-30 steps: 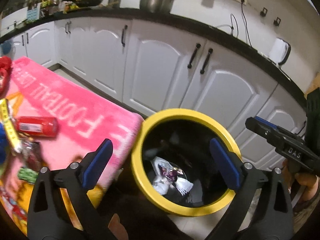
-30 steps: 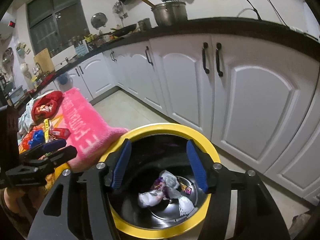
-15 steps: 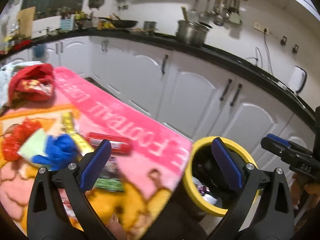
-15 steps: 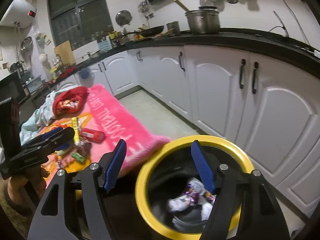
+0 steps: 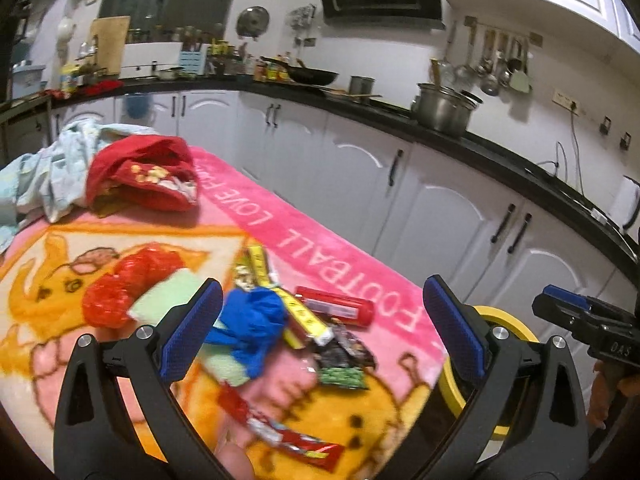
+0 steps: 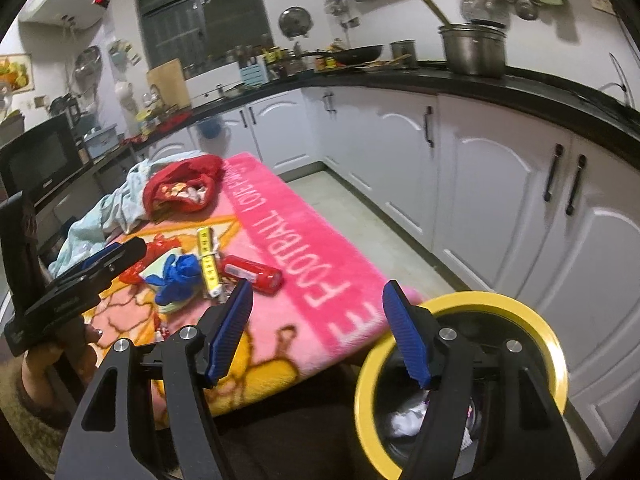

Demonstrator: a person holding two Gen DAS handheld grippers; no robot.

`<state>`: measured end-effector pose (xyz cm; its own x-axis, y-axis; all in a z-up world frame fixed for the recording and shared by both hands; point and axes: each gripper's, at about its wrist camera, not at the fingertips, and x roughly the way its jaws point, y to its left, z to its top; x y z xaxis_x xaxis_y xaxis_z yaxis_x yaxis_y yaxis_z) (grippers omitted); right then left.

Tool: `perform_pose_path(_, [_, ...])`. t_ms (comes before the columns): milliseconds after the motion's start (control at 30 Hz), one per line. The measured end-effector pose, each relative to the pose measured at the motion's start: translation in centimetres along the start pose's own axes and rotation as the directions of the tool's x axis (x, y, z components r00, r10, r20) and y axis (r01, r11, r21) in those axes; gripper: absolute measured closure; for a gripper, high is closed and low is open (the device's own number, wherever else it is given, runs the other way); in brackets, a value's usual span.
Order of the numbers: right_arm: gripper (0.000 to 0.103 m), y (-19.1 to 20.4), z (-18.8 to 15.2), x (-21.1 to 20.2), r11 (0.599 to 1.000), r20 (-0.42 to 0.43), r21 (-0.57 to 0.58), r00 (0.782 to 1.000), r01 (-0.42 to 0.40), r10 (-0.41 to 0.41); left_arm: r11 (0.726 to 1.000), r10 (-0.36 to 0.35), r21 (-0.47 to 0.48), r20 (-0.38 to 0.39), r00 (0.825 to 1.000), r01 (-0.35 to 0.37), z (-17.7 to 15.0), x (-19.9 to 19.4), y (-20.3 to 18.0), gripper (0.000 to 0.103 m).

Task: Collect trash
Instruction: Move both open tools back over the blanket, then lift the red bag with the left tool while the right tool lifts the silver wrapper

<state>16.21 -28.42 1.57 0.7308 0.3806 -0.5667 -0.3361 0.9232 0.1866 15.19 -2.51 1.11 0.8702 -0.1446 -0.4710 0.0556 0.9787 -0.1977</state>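
Observation:
Trash lies in a heap on the pink blanket [image 5: 340,248]: a crumpled blue piece [image 5: 256,320], a red tube wrapper [image 5: 334,306], a yellow strip [image 5: 288,304], dark and green snack wrappers [image 5: 344,360], red crinkled plastic [image 5: 128,288] and a red candy wrapper [image 5: 280,432]. My left gripper [image 5: 322,284] hangs open and empty just above and short of the heap. My right gripper [image 6: 318,286] is open and empty too, over the blanket's near edge, left of the yellow-rimmed bin [image 6: 540,336]. White and purple wrappers [image 6: 408,420] lie inside the bin.
A red cloth [image 5: 144,176] and a pale blue cloth [image 5: 52,172] are bunched at the table's far end. White cabinets [image 6: 500,192] under a black counter with pots [image 6: 472,48] run along the right. A strip of floor [image 6: 360,216] separates them from the table.
Both grippers swung from over the bin leftward and upward toward the table. The bin slid to the right edge of the left wrist view. The right jaws stand slightly wider.

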Motion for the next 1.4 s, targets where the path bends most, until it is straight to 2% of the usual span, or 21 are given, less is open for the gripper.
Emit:
perform_pose_path(500, [0.038, 6.4, -0.1, 4.5, 0.99, -0.069, -0.115, 0.995, -0.083, 0.075, 0.991, 0.103, -0.084, 0.027, 0.994, -0.1, 0.3, -0.7, 6.3, 0.011])
perform_pose_path(700, [0.038, 8.6, -0.7, 7.3, 0.981, -0.122, -0.16, 0.988, -0.108, 0.089, 0.981, 0.161, -0.117, 0.026, 0.987, -0.157, 0.1, -0.5, 9.4, 0.011])
perform_pose_path(933, [0.038, 9.3, -1.3, 10.3, 0.979, -0.176, -0.167, 0.98, -0.119, 0.089, 0.963, 0.227, -0.148, 0.005, 0.974, -0.224, -0.2, 0.1, 12.9, 0.011])
perform_pose_path(1100, [0.057, 9.2, -1.3, 12.6, 0.98, -0.227, -0.153, 0.97, -0.126, 0.089, 0.949, 0.252, -0.186, -0.034, 0.967, -0.254, -0.7, 1.2, 15.4, 0.011])
perform_pose_path(1233, [0.062, 8.8, -1.6, 14.1, 0.983, -0.269, -0.13, 0.958, -0.132, 0.093, 0.938, 0.252, -0.227, -0.076, 0.965, -0.263, -0.9, 2.4, 17.7, 0.011])
perform_pose_path(1400, [0.074, 8.5, -2.2, 14.5, 0.983, -0.297, -0.111, 0.949, -0.148, 0.109, 0.926, 0.215, -0.29, -0.123, 0.969, -0.242, -1.2, 3.8, 19.7, 0.011])
